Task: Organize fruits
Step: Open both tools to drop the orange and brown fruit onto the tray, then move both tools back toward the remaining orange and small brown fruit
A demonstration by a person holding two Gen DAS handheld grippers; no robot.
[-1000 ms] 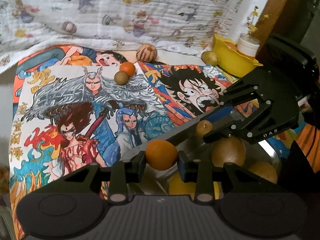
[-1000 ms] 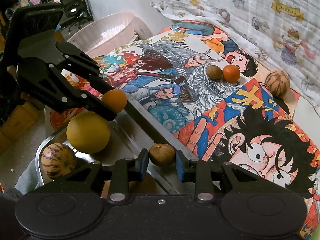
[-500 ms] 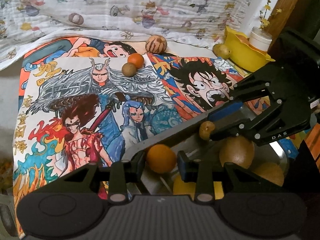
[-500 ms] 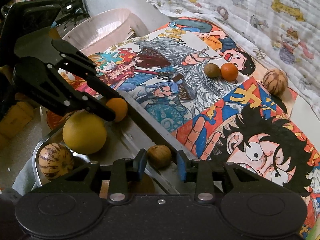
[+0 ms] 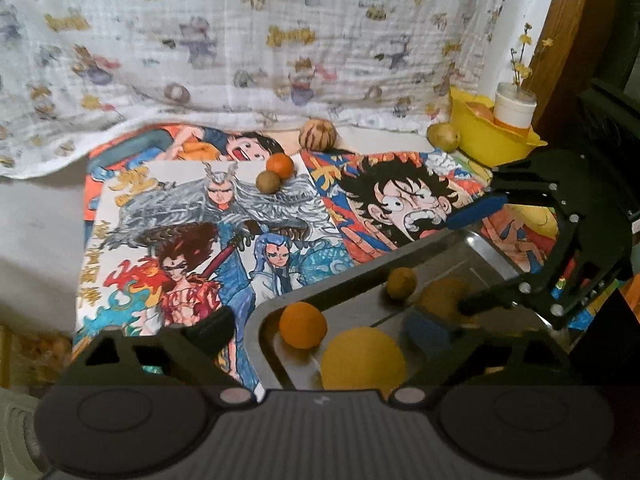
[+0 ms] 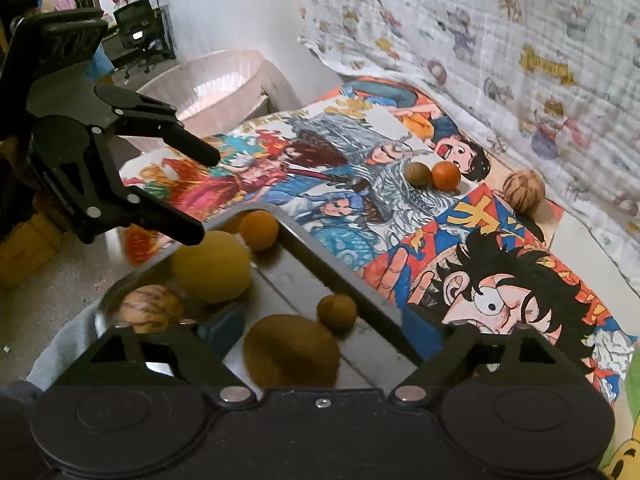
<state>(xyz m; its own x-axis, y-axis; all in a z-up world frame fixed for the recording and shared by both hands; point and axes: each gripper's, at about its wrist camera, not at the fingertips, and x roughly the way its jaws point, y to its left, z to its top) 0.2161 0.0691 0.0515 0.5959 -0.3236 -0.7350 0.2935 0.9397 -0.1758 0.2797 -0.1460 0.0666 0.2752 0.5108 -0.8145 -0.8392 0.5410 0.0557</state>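
Over the steel tray [image 5: 472, 248], both my tools hang with nothing in them: my left gripper [image 5: 320, 336] has its jaws swinging apart, its black fingers spread to either side of the small orange [image 5: 303, 325], which lies loose on the tray floor with clear space on both sides. My right gripper [image 6: 320, 332] is opening too, and the little brown fruit [image 6: 337, 311] sits free between its fingers, touched by neither, just beside the tray's far rim. The tray is smooth, dull grey metal with rounded corners and a raised lip. Inside it, nearest my right tool, rests a big matte brown oval fruit [image 6: 291, 351]; to its left lies a striped, tan, round fruit [image 6: 151, 307] in the tray's near corner, then a large round yellow fruit [image 6: 211, 267] with a dry, velvety skin. Beyond the tray, the flat comic-print cloth [image 5: 192, 240] spreads out, bright and busy. Well past the tray on that cloth, a second brown fruit [image 5: 267, 181] and a second orange [image 5: 280, 166] touch each other. Farther still lies another striped ball [image 5: 317, 135], and off to the right a yellowish fruit [image 5: 442, 137] against a glossy yellow plastic bowl [image 5: 488, 140]. Behind everything hangs a crinkled white blanket [image 5: 280, 40] with printed cartoon figures.
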